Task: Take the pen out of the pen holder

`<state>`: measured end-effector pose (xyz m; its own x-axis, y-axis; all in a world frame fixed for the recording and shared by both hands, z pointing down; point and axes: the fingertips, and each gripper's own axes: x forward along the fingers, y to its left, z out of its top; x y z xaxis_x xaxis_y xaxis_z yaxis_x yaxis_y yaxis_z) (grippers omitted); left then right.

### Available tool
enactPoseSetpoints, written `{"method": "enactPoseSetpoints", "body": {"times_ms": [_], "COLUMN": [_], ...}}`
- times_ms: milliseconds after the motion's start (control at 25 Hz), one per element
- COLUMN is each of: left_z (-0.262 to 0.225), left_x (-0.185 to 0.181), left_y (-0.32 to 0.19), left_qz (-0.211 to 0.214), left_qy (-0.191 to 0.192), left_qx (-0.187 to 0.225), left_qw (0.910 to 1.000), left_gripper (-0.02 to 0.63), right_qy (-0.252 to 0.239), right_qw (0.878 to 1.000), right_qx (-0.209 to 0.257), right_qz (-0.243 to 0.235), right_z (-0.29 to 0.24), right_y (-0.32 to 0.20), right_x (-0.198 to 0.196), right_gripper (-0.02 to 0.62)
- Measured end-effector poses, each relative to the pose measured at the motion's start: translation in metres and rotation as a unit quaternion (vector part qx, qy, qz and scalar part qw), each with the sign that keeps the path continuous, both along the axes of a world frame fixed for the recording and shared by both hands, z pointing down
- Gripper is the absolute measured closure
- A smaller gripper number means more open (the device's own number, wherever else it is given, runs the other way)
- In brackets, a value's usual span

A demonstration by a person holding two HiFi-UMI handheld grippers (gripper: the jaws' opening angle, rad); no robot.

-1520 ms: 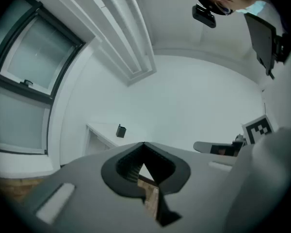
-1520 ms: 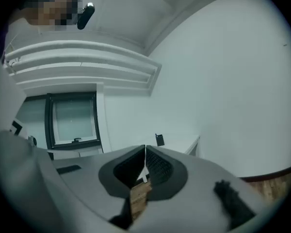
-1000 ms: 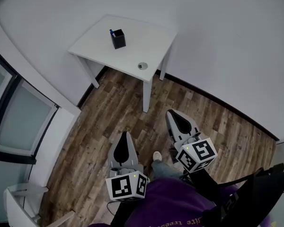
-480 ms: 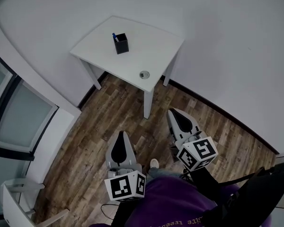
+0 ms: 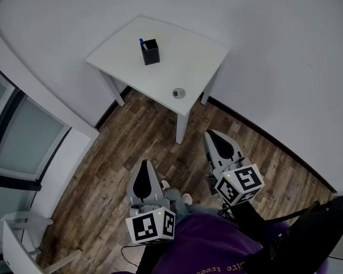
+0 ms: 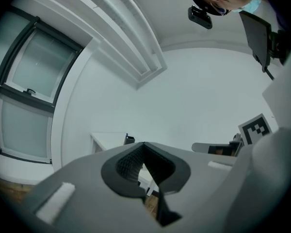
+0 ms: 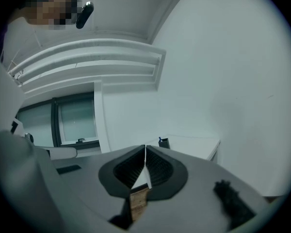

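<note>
- I hold the left gripper (image 5: 144, 166) and the right gripper (image 5: 213, 136) low over the wood floor (image 5: 117, 147), both nearly level, aimed at the table (image 5: 186, 53).
- Both claws are closed and empty.
- The pen (image 5: 143, 42) stands in the pen holder (image 5: 151, 53) on the table, well apart from both grippers.

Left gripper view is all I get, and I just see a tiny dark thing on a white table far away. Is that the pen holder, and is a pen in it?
Observer: Yes. The head view shows a black pen holder with a blue pen sticking out of its top.
Operator: Is anything else on the table?
Observer: Only a small round fitting near the edge of the table closest to us, apart from the holder.
Operator: Is my other gripper holding something?
Observer: No. The right gripper has its jaws together with nothing between them.
</note>
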<state>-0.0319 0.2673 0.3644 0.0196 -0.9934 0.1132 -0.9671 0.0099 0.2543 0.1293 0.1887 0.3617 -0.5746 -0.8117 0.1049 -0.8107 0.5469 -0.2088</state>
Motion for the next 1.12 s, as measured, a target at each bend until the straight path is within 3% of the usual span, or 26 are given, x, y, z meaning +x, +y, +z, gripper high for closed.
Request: {"method": "enactPoseSetpoints", "body": {"times_ms": [640, 1120], "left_z": [-0.003, 0.006], "left_x": [-0.059, -0.107], "left_y": [-0.141, -0.205], "left_qz": [0.026, 0.033], "left_qy": [-0.005, -0.005], "left_qx": [0.008, 0.002], "left_qw": [0.9996, 0.9995], "left_gripper": [0.601, 0.601], "right_qy": [0.001, 0.000], "right_qw": [1.000, 1.000], "right_qx": [0.001, 0.000], "right_qz": [0.008, 0.021], "right_z": [0.001, 0.008], "right_y": [-0.128, -0.192], "right_x": [-0.066, -0.111], "right_gripper": [0.583, 0.583]}}
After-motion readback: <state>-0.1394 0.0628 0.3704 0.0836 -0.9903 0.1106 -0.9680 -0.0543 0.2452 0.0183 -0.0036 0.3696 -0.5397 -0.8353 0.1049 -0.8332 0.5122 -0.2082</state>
